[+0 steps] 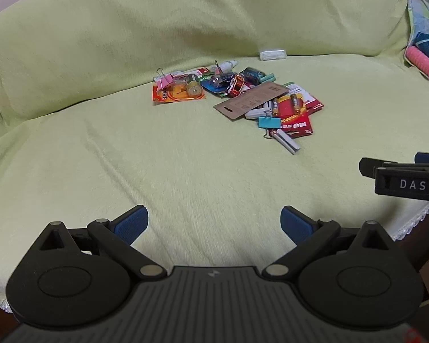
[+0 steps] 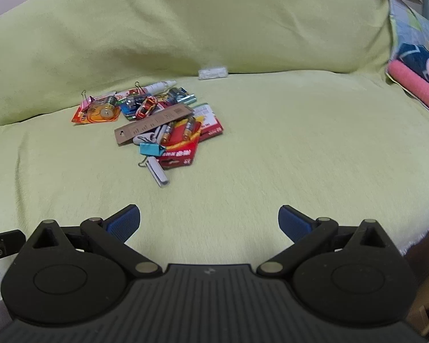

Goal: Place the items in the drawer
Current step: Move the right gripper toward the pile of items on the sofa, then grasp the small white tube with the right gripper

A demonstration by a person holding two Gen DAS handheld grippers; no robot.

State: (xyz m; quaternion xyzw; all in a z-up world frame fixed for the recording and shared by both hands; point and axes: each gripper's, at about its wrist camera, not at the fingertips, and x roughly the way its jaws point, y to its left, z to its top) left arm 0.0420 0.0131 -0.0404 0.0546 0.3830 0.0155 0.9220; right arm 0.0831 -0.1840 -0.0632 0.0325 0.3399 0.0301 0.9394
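Observation:
A heap of small items lies on a green-covered sofa seat [image 1: 186, 157] [image 2: 271, 157]: battery packs [image 1: 296, 114] [image 2: 186, 143], a brown card [image 1: 251, 100] [image 2: 154, 123], a blue binder clip [image 1: 269, 122] [image 2: 151, 148], a grey clip [image 1: 286, 142] [image 2: 157, 173], an orange tape dispenser [image 1: 183, 90] [image 2: 103, 113] and a white tube [image 1: 227, 65] [image 2: 160, 85]. My left gripper [image 1: 214, 223] hangs open well short of the heap. My right gripper [image 2: 208, 223] is open too, nothing between its blue pads [image 2: 123, 223]. No drawer is in view.
A small silver packet [image 1: 272, 54] [image 2: 213, 73] rests against the green backrest. At the right lie a pink roll [image 1: 426, 67] [image 2: 414, 85] and patterned cushions [image 2: 414, 37]. The right gripper's side [image 1: 406, 181] juts in at the left wrist view's right edge. The seat's lace edge [image 1: 411, 223] drops off nearby.

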